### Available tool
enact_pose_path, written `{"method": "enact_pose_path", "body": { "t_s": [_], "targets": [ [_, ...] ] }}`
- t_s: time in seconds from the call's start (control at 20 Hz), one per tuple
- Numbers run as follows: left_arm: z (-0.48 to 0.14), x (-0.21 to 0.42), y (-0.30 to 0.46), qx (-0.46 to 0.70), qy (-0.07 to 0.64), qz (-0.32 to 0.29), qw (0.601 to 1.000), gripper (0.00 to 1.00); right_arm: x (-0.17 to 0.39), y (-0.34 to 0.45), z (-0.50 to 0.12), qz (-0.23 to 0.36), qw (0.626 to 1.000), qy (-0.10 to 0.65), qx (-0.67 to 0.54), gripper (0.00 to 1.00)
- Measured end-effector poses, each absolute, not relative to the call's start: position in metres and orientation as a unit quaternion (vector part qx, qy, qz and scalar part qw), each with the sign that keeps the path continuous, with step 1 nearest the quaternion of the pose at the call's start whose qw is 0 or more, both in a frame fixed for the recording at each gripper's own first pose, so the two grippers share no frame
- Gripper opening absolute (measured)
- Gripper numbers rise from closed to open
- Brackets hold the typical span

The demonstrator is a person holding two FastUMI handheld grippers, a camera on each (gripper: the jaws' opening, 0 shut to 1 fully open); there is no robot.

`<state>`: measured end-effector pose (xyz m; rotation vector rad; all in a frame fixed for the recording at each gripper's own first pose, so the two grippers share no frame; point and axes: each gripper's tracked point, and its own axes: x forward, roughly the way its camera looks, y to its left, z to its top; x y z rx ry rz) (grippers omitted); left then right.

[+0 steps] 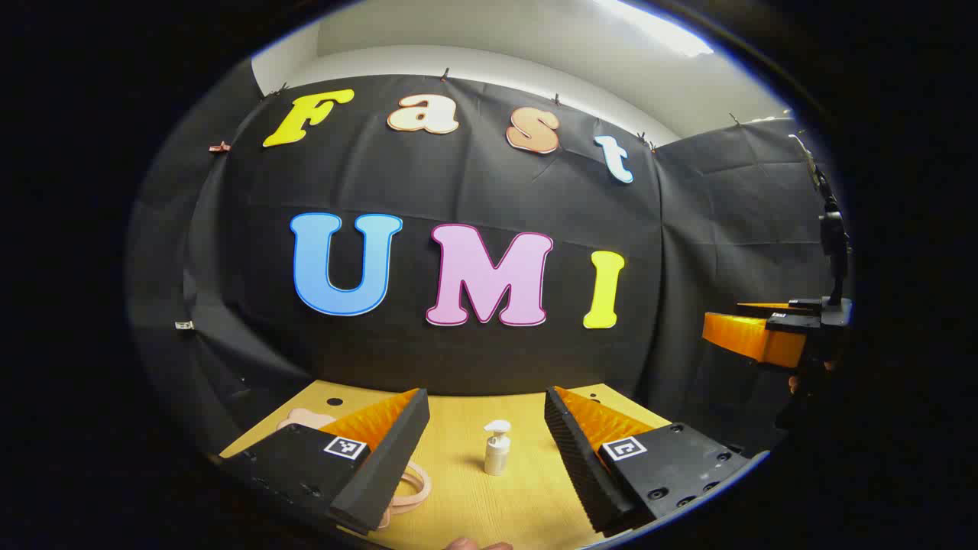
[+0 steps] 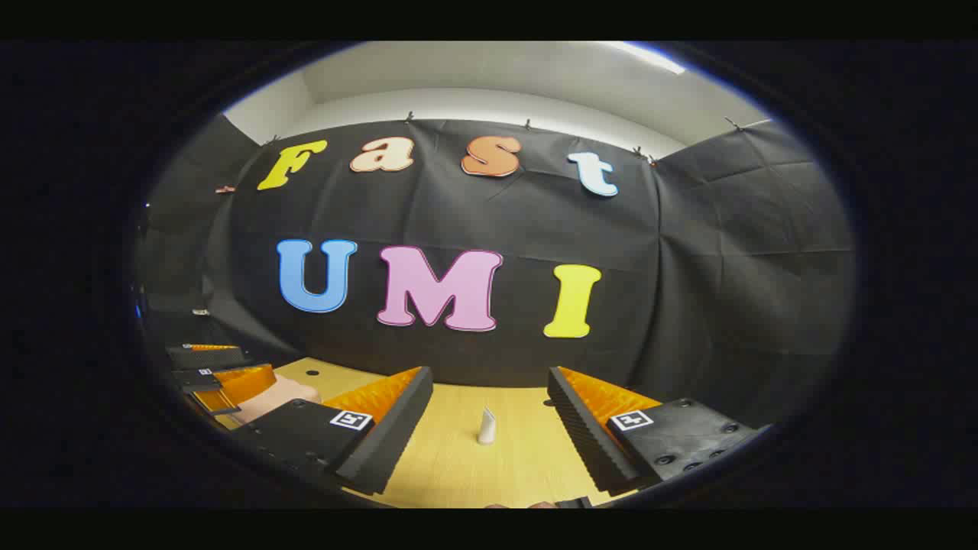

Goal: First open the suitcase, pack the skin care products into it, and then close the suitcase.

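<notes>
Wooden table (image 1: 527, 496) carries a white pump bottle (image 1: 497, 448) mid-surface, ahead of the left gripper (image 1: 487, 443), jaws wide and empty. A pink suitcase (image 1: 306, 418) lies near the left edge. Right gripper (image 2: 489, 428), equally wide, faces a small white tube (image 2: 487, 425), probably staged for packing.
</notes>
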<state>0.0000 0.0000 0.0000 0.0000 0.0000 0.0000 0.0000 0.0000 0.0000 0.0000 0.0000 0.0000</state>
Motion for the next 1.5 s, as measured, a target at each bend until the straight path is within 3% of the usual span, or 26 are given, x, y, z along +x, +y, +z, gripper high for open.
{"method": "enact_pose_path", "body": {
  "t_s": [0.8, 1.2, 1.25, 1.3, 1.5],
  "targets": [
    [-0.01, -0.006, 0.007, 0.018, 0.016, -0.018, 1.0, 0.96, -0.006, 0.0, 0.0, -0.014, 1.0, -0.001, -0.003, 0.94],
    [-0.033, -0.005, 0.015, 0.001, 0.058, -0.013, 0.998, 0.96, -0.004, 0.007, -0.001, -0.011, 1.0, 0.0, -0.009, 0.96],
    [-0.039, -0.005, 0.015, 0.003, 0.064, -0.013, 0.998, 1.0, -0.004, 0.008, -0.001, -0.011, 1.0, 0.001, -0.009, 0.96],
    [-0.042, -0.004, 0.015, 0.004, 0.07, -0.017, 0.997, 0.96, -0.004, 0.008, -0.002, -0.012, 1.0, 0.002, -0.005, 0.96],
    [-0.058, -0.001, 0.019, 0.006, 0.097, -0.022, 0.995, 0.96, -0.004, 0.008, -0.003, -0.02, 1.0, -0.001, 0.003, 0.96]
  ]
}}
